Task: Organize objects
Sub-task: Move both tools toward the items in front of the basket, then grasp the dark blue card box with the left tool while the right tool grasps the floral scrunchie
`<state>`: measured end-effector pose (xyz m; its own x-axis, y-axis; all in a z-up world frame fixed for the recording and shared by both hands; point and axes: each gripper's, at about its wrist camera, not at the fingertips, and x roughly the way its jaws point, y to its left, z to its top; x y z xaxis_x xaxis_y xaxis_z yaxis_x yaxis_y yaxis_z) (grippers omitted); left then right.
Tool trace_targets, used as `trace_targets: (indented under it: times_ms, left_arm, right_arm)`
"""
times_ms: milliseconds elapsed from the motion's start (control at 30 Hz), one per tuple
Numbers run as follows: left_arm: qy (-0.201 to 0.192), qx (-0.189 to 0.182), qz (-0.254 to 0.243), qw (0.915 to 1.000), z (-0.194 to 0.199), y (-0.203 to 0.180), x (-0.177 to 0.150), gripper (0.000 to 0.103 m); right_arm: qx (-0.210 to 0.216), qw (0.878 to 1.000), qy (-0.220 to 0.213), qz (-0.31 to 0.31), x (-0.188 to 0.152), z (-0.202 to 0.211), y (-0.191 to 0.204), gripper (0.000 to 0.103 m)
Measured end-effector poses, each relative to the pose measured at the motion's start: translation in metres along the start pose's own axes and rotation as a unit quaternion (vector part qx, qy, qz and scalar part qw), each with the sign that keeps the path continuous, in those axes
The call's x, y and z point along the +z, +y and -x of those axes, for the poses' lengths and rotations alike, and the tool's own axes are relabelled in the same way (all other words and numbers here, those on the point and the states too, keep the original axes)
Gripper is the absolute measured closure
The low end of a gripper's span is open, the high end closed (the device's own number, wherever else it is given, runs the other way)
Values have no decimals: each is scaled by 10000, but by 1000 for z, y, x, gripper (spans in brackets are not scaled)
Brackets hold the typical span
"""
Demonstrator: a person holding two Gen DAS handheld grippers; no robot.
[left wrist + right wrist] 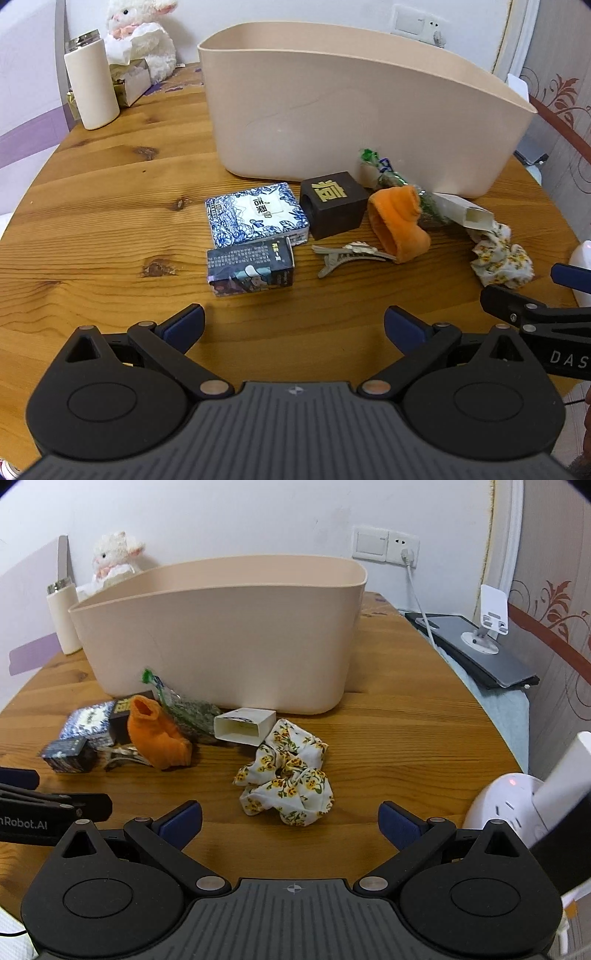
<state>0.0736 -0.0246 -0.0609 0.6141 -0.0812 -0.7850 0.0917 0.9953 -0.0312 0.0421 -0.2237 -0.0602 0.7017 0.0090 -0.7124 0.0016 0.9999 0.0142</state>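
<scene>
A: Wooden table [388,738] w/ knotty planks, white wall behind. Nearest to you: your left gripper [293,325], jaws spread wide, nothing btwn them, hovering over bare wood.

B: And the right one?

A: Right gripper [290,818] same deal, jaws wide apart, empty. Floral scrunchie [286,779] lies just ahead of it, roughly centred btwn the fingers but not touching.

B: What's in front of your left?

A: Dark printed box [251,271] closest, lying flat. Touching it behind: blue-and-white tissue pack [256,214]. Right of the box, a metal hair clip [349,254], its far end tucked under an orange sock [399,221].

B: Next row back?

A: Black cube w/ a gold character [334,208], just beside the tissue pack & the sock. Behind the sock, a crinkly snack packet w/ green twist [384,171], leaning at the bin wall. White open-ended carton [245,725] lies on its side beside the scrunchie, near the bin.

B: The bin?

A: Beige plastic bin [221,638], upright, behind the whole pile. Inside can't be seen from either cam.

B: Farther back?

A: Left rear: cream thermos [92,85], upright, a tissue box beside it, plush lamb [142,33] at the wall. Right rear: wall socket [386,546] w/ a cable plugged in, phone stand [487,620] on a dark tablet.
</scene>
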Motion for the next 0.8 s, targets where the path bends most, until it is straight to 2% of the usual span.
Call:
trace_targets:
  times_ms: [333, 367, 433, 500, 533, 600, 633, 800]
  left_arm:
    - [-134, 201, -44, 9997, -12, 3, 6, 0]
    - [-141, 205, -29, 9997, -13, 4, 7, 1]
    - [-187, 269, 1, 9995, -12, 5, 7, 8]
    - [-227, 292, 50, 9993, -9, 7, 9, 24]
    - [-239, 317, 84, 9992, -8, 9, 10, 29]
    - [-246, 336, 130, 9990, -5, 12, 11, 47]
    - [-246, 340, 145, 9990, -3, 14, 11, 51]
    - [-223, 333, 103, 9991, 2, 16, 7, 52]
  right_arm:
    - [-32, 9999, -57, 81, 7, -23, 0, 11]
    - [-31, 9999, -83, 81, 8, -24, 0, 15]
    - [-32, 9999, -135, 85, 10, -26, 1, 21]
    - [-20, 9998, -182, 91, 10, -25, 3, 28]
    - [-8, 9997, -201, 97, 10, -25, 4, 33]
    - [41, 9997, -225, 111, 9, -23, 6, 44]
    - [49, 9996, -235, 128, 9, -22, 7, 51]
    - [69, 9996, -206, 162, 7, -18, 12, 70]
